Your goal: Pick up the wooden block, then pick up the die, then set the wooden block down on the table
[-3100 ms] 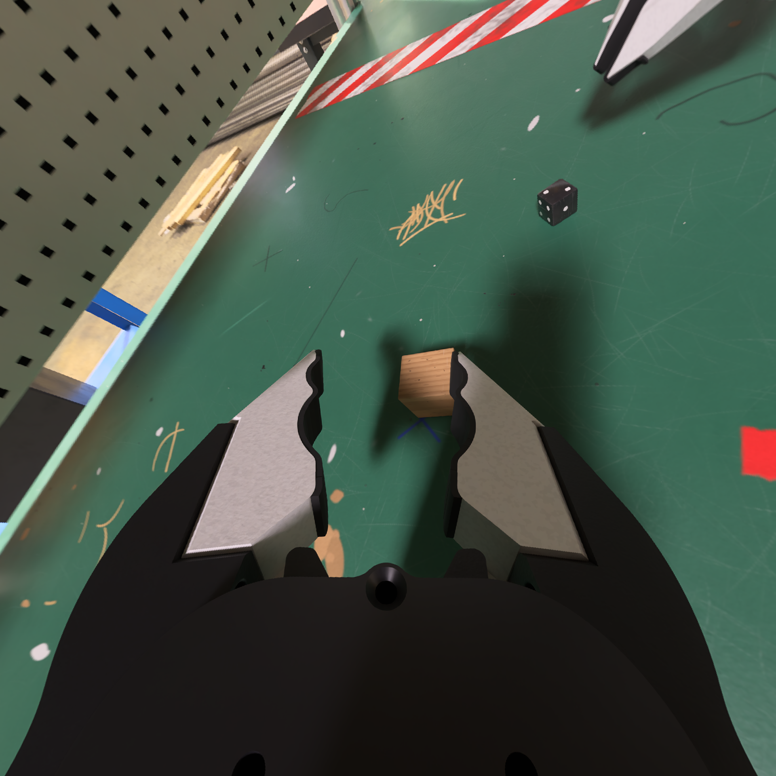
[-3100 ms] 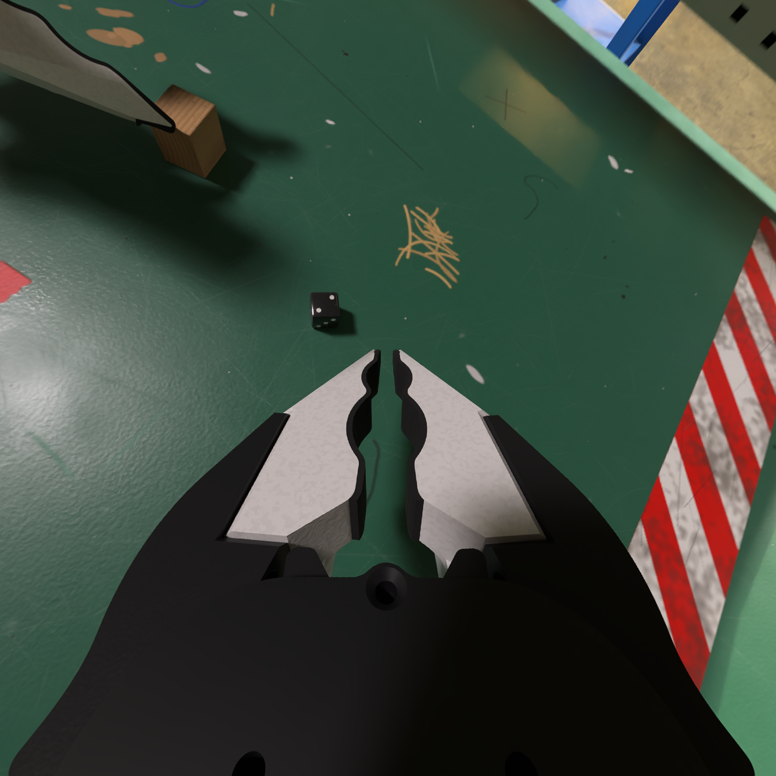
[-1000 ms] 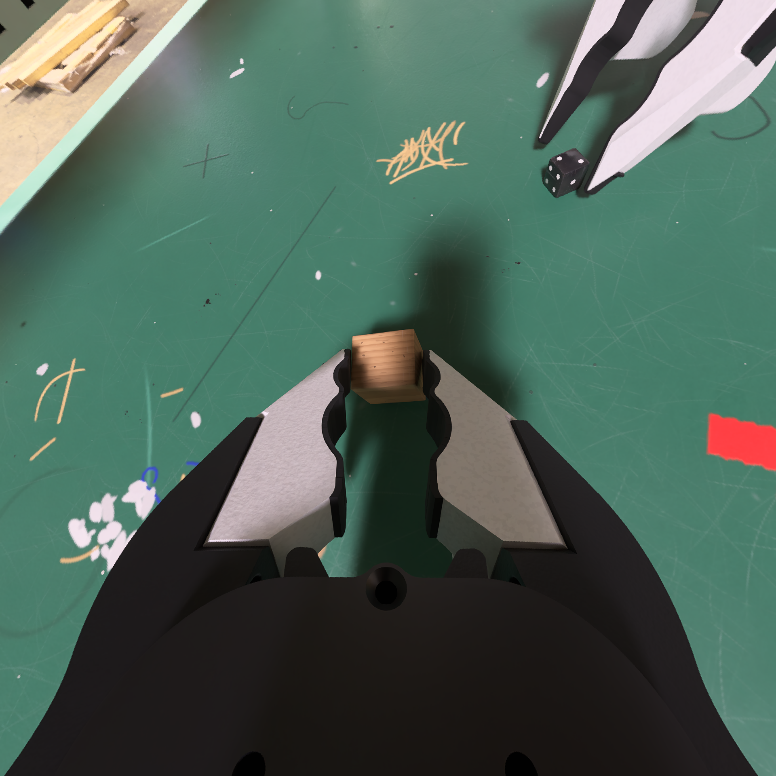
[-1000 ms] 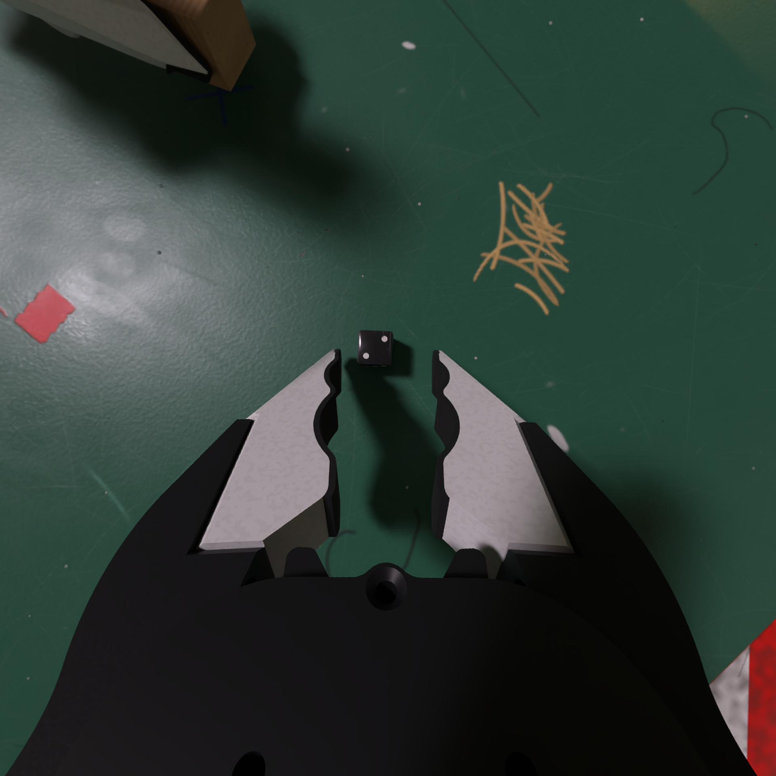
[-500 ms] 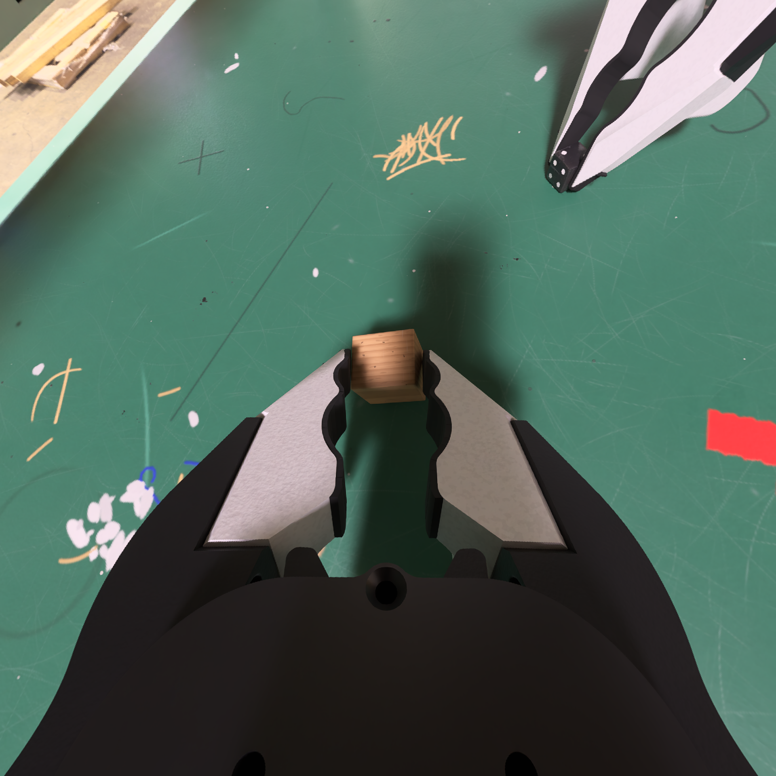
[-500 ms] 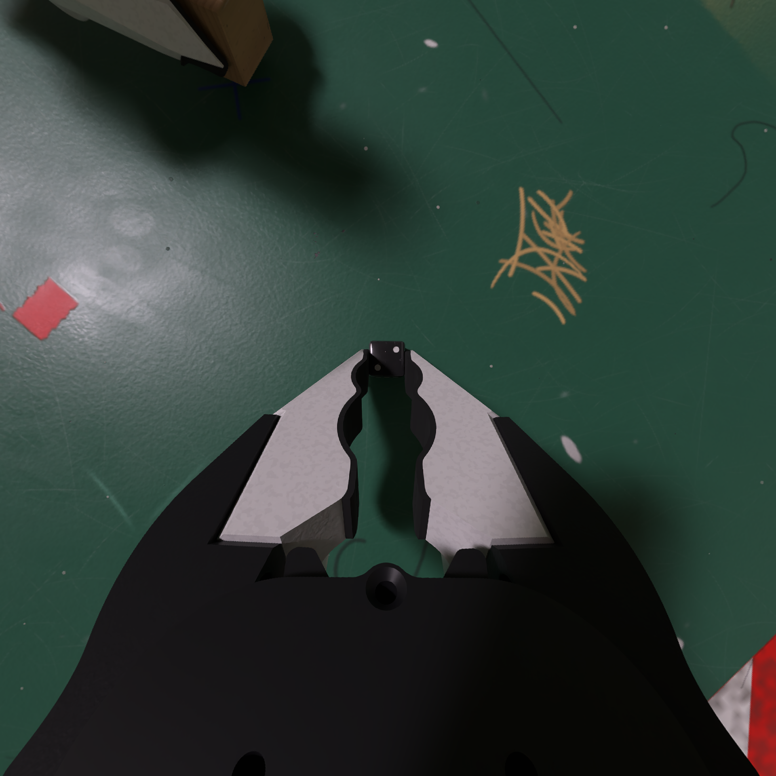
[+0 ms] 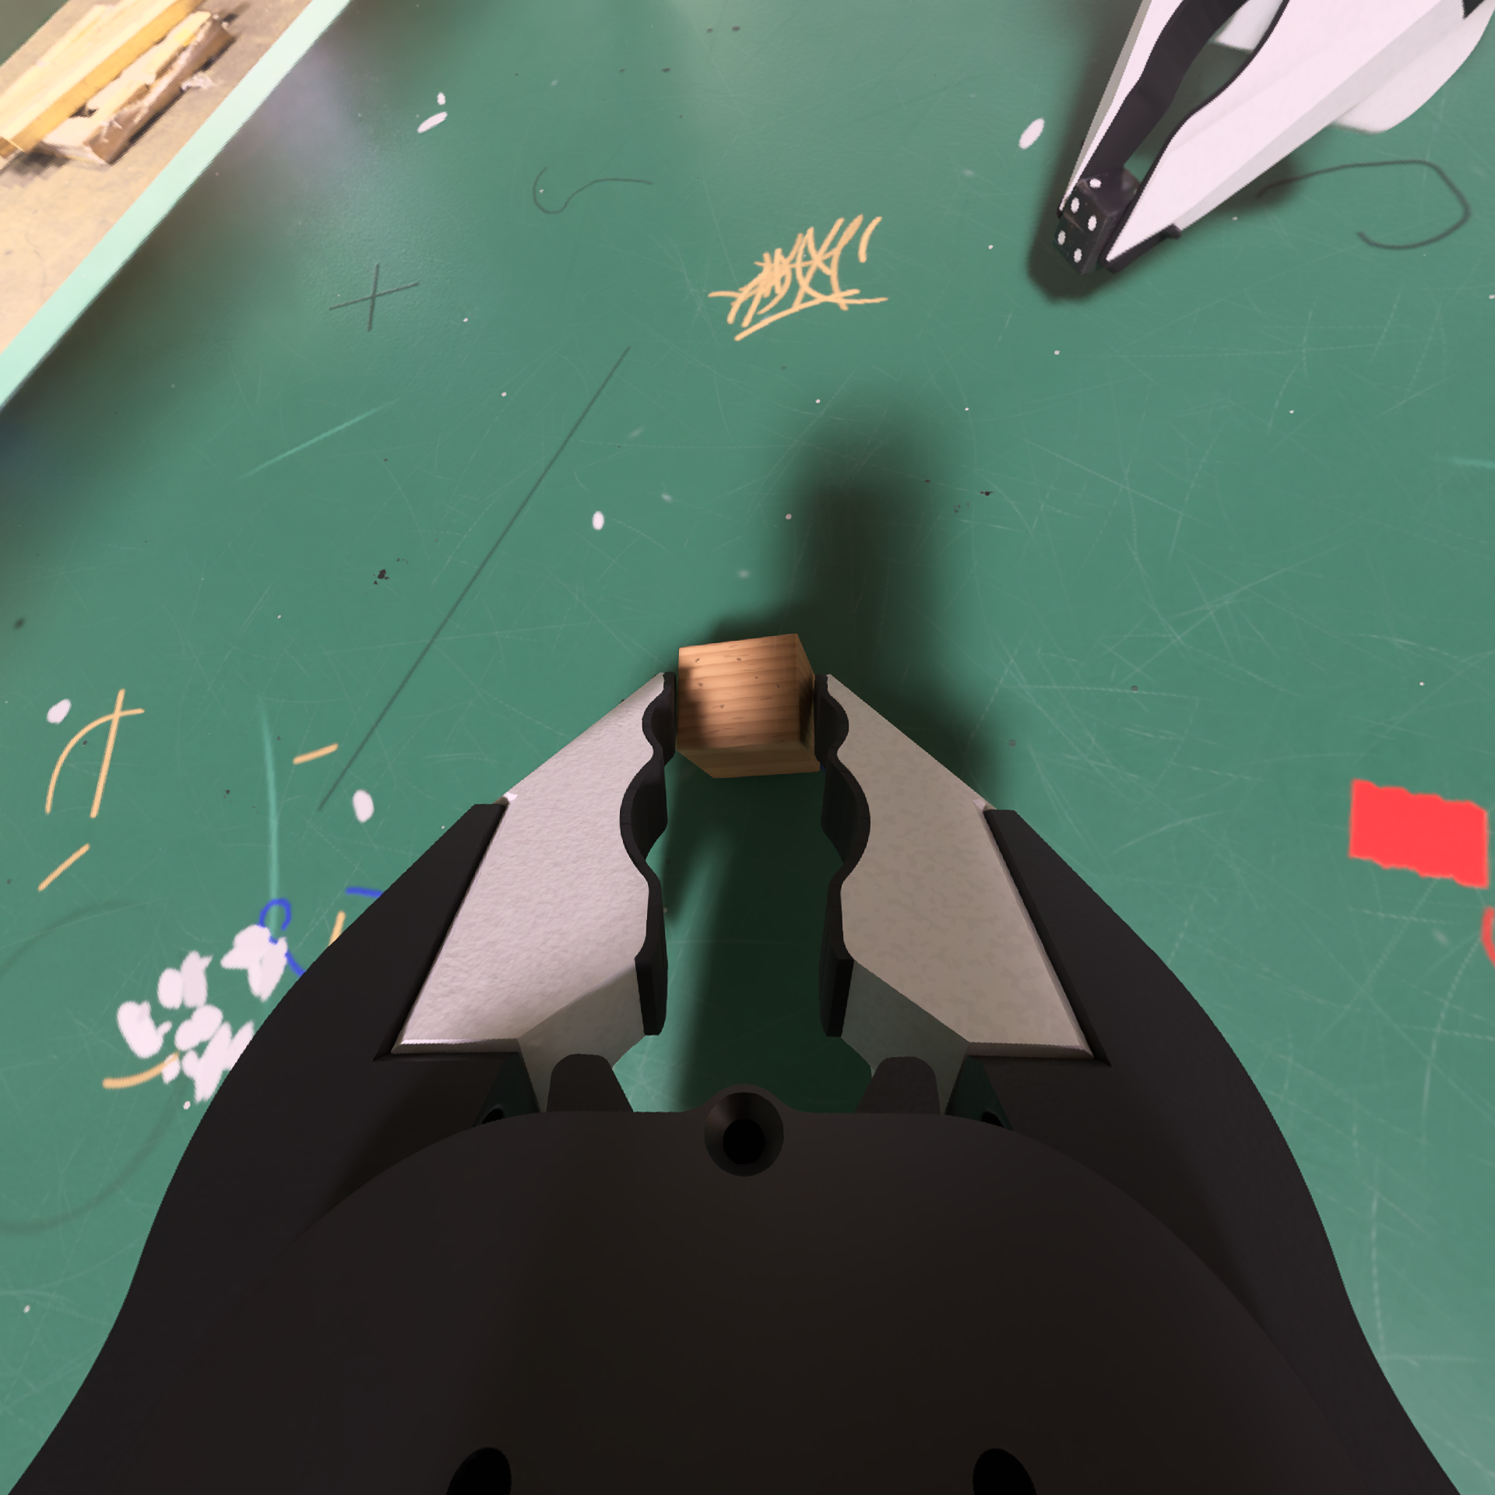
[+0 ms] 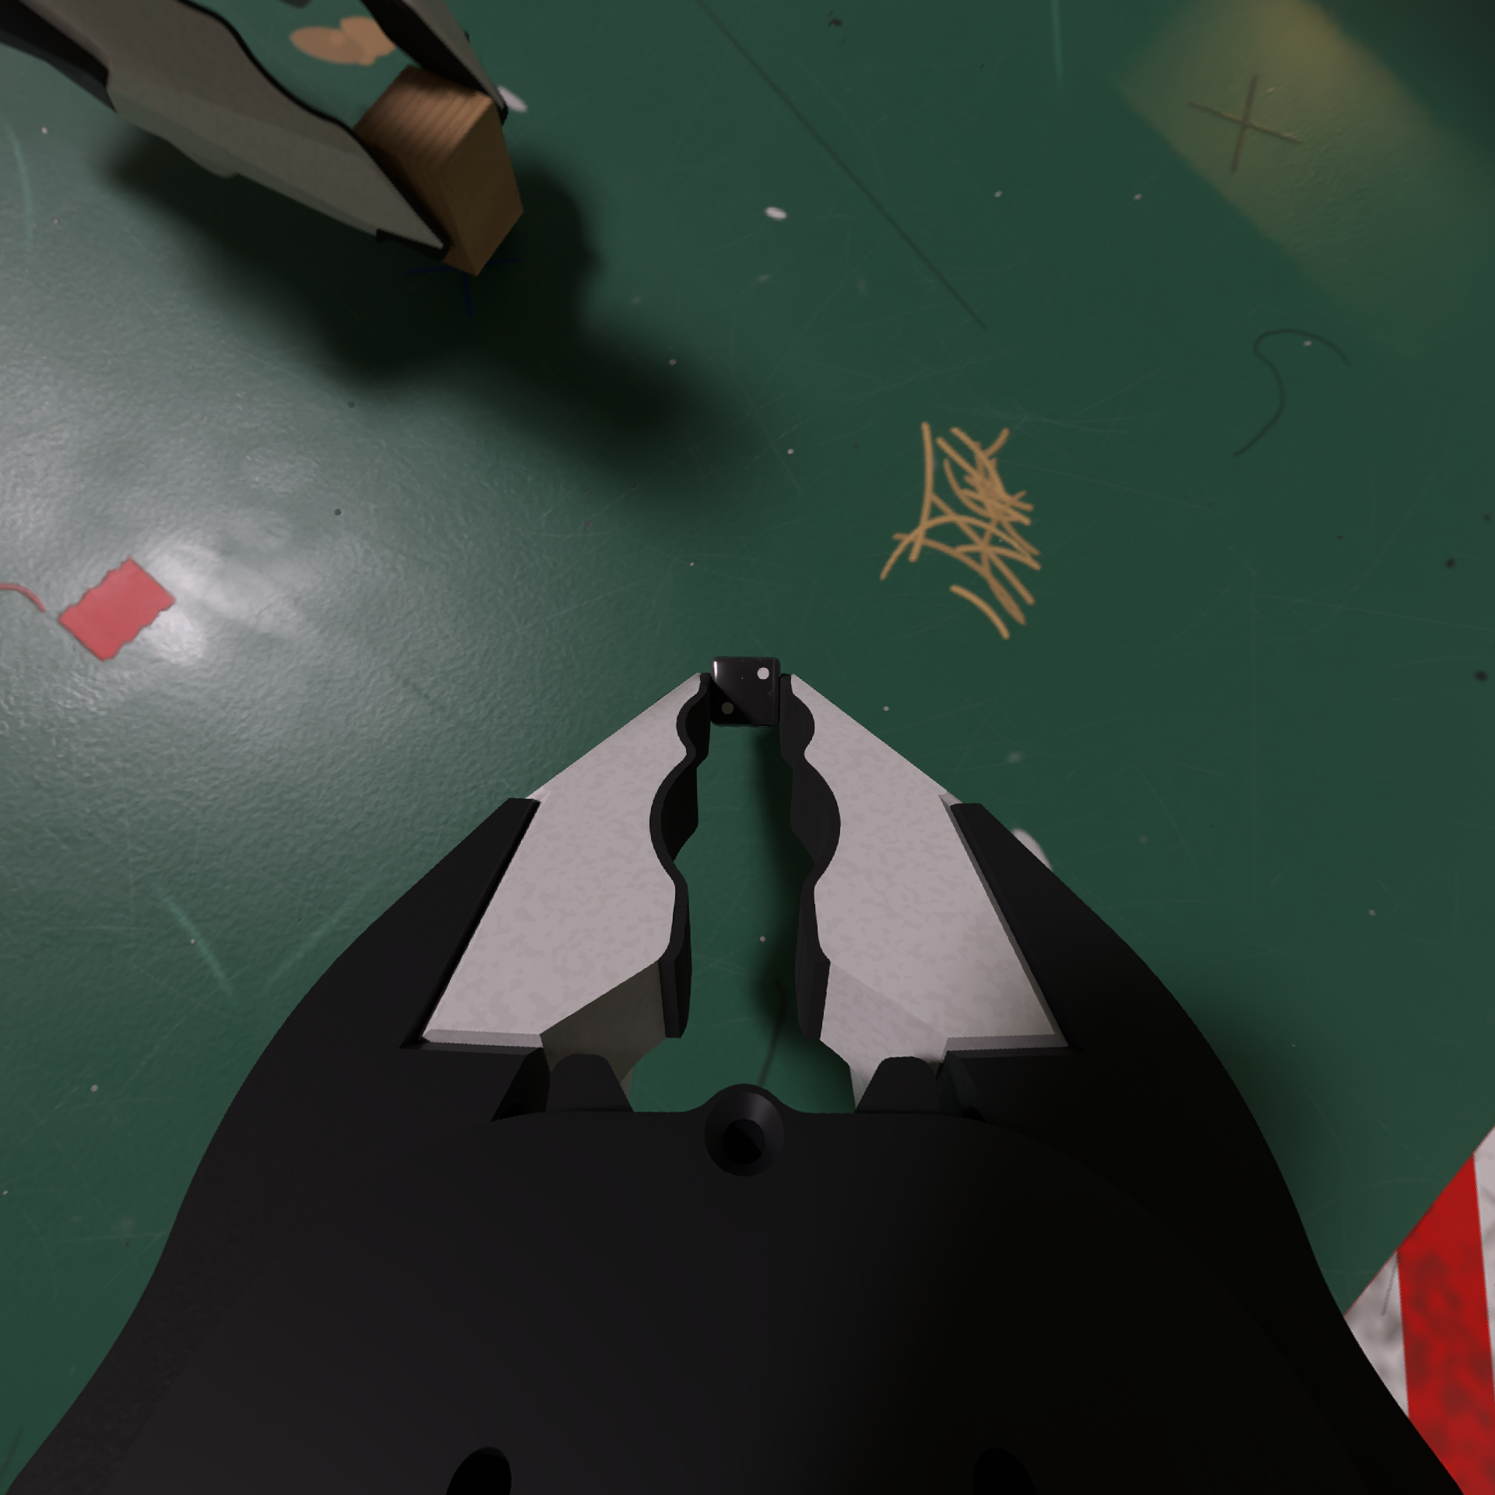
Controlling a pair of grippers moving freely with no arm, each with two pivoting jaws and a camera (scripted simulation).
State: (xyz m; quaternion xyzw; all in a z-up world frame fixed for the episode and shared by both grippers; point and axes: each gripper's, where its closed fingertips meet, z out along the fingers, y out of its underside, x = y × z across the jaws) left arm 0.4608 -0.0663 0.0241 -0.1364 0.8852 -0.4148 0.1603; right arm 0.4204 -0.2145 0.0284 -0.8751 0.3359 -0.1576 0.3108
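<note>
The wooden block sits at frame centre, pinched between the tips of the left hand-held gripper, above its shadow on the green counter. At upper right, the right hand-held gripper is clamped on the black die, near a tan scribble.

Open green table between left gripper and right gripper — no obstacles.
</note>
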